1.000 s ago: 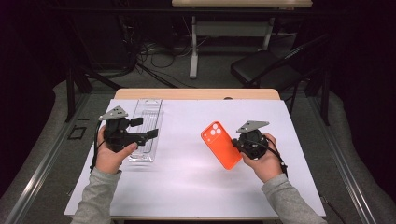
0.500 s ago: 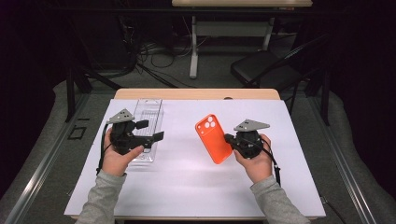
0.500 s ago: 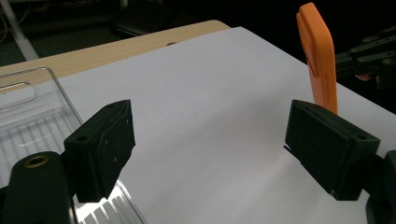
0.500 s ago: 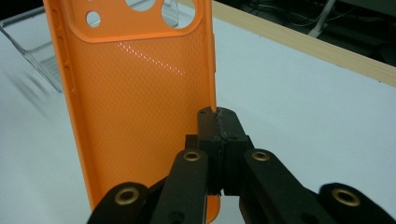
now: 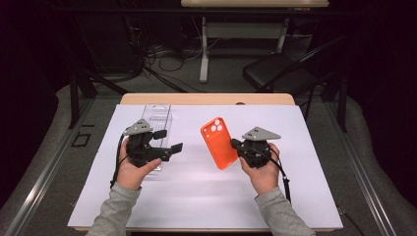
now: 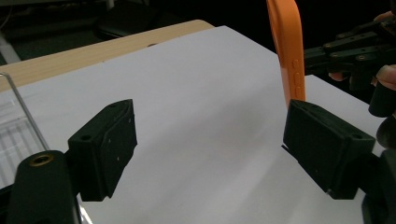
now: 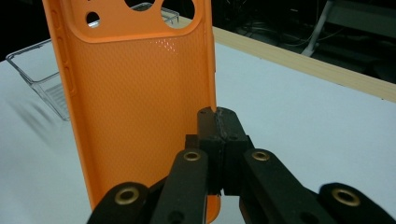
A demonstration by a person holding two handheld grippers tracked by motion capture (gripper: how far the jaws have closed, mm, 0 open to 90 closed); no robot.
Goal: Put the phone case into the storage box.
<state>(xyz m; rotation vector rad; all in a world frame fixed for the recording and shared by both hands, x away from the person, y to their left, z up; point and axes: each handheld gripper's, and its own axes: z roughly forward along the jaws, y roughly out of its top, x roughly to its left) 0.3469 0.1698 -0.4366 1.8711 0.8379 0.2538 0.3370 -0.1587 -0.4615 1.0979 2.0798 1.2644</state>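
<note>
A clear plastic tray [image 5: 158, 123] lies on the white surface [image 5: 196, 196] beside the left tongs [image 5: 169, 140]; whether anything lies in it is hard to make out through the ribbed, see-through plastic. The left tongs are spread, have just been closing a little, and nothing sits between them. The right tongs [image 7: 217, 126] are pressed together, pinching one long edge of the orange phone case [image 5: 219, 142], held upright above the surface. In the right gripper view the case's top is cut off.
</note>
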